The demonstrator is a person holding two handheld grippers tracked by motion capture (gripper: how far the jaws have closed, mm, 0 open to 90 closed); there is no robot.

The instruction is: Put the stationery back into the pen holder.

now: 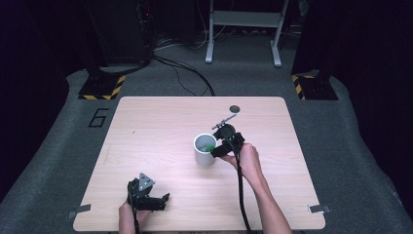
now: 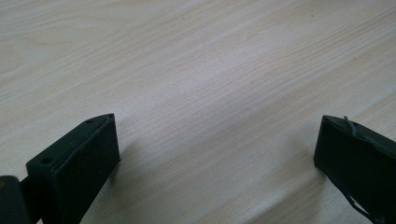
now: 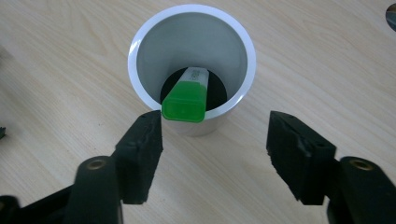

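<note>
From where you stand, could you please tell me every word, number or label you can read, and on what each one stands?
"6": painted dark on the grey floor mat, left of the table's far left corner.
The green-capped marker in the white cup bears a pale label near its lower end: too blurred to read.
The cup and both tools bear no legible text.

Green marker [image 3: 184, 100] — white cup [image 3: 140, 70]

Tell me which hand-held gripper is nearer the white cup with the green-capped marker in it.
Right. The right hand-held gripper sits open right beside the white cup; the left hand-held gripper rests apart from it, near the table's front edge.
</note>
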